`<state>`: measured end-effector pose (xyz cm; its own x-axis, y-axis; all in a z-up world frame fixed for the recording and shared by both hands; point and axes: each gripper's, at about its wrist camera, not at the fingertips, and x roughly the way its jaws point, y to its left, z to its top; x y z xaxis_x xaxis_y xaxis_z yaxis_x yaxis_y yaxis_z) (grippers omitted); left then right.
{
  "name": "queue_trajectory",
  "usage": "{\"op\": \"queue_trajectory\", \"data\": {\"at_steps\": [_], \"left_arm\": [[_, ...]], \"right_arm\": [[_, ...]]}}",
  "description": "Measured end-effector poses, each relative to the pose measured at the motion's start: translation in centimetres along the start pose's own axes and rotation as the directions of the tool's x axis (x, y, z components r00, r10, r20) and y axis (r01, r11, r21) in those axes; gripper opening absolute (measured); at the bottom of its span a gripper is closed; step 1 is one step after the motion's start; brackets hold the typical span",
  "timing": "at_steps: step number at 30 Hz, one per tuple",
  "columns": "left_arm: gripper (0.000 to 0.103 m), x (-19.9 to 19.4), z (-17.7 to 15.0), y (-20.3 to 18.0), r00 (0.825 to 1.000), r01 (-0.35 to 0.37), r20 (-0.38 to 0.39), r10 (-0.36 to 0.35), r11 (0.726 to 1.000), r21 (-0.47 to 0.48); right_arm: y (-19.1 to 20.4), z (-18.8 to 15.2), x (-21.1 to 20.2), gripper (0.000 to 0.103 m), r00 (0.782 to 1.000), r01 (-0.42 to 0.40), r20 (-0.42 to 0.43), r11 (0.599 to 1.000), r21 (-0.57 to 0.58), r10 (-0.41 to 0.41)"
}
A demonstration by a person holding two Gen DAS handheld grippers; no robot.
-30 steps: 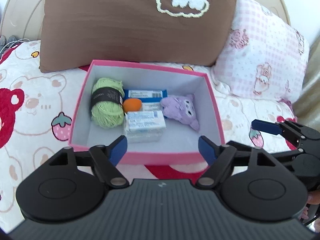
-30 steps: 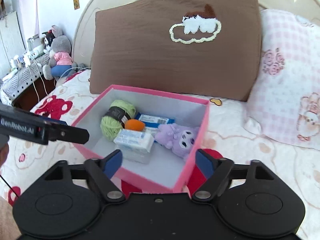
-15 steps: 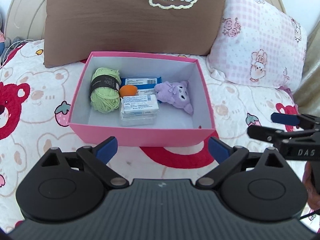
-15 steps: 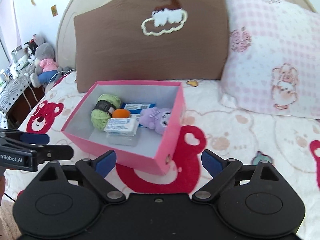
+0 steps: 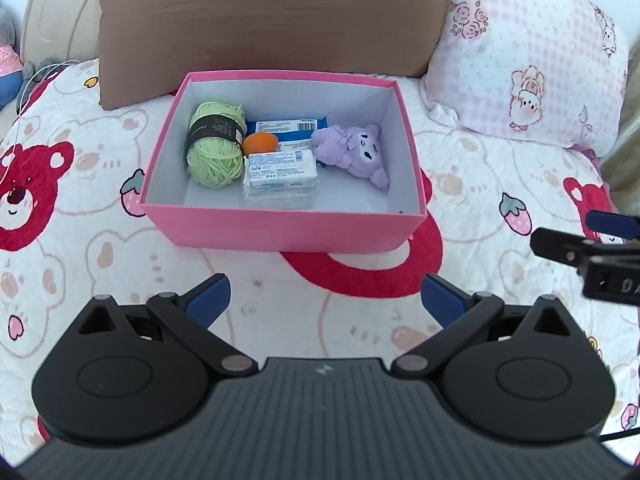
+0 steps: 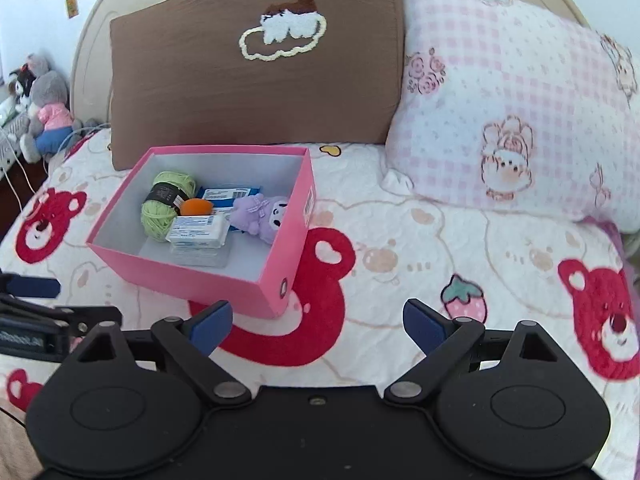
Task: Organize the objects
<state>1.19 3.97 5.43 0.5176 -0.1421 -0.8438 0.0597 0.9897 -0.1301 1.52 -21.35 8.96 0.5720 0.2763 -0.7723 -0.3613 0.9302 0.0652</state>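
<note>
Now both grippers hang above the bed with nothing between their fingers. The left gripper (image 5: 324, 294) is opening its jaws, wide apart over bare bedspread (image 5: 80, 248), well short of the pink box (image 5: 280, 230). The right gripper (image 6: 318, 322) stands spread too, its left fingertip just at the box's near corner without gripping it. The box sits mid-bed, near the head edge, in front of the brown pillow (image 5: 272, 20), with the pink pillow (image 5: 520, 52) beside that. Inside: green yarn (image 5: 216, 148) at the left wall, an orange ball (image 5: 260, 143) just beside it, a white packet (image 5: 282, 168) in front, a blue packet (image 5: 288, 125) behind, and a purple plush (image 5: 352, 152) to the right.
</note>
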Motion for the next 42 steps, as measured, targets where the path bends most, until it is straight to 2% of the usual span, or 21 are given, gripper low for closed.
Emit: {"op": "queue_trajectory", "data": {"at_steps": [5, 8, 12, 15, 27, 42], "left_arm": [[0.103, 0.0, -0.1, -0.3, 1.0, -0.015, -0.017, 0.015, 1.0, 0.014], [0.103, -0.2, -0.2, -0.3, 1.0, 0.021, -0.019, -0.02, 1.0, 0.003], [0.103, -0.7, -0.5, -0.2, 0.997, 0.083, -0.008, -0.083, 0.996, -0.026], [0.103, -0.8, -0.6, -0.4, 0.995, 0.098, -0.008, -0.099, 0.995, -0.034], [0.103, -1.4, -0.9, -0.8, 0.999, 0.035, 0.014, -0.035, 0.999, -0.024], [0.103, -0.5, -1.2, -1.0, 1.0, 0.007, -0.027, -0.008, 1.0, -0.027]], "right_arm": [[-0.5, -0.4, -0.4, 0.094, 1.0, -0.021, -0.002, 0.998, 0.065, 0.021], [-0.7, -0.9, -0.5, 0.094, 1.0, -0.008, 0.0, 0.997, 0.079, 0.008], [-1.2, -1.1, -0.4, 0.094, 0.999, -0.01, -0.038, 0.995, 0.103, 0.014], [-1.2, -1.2, -0.3, 0.094, 0.999, -0.005, -0.05, 0.996, 0.093, 0.009], [-1.0, -1.4, 0.1, 0.094, 0.996, 0.031, -0.087, 0.997, 0.066, -0.025], [-1.4, -1.5, 0.5, 0.094, 0.994, 0.033, -0.11, 0.996, 0.088, -0.024]]}}
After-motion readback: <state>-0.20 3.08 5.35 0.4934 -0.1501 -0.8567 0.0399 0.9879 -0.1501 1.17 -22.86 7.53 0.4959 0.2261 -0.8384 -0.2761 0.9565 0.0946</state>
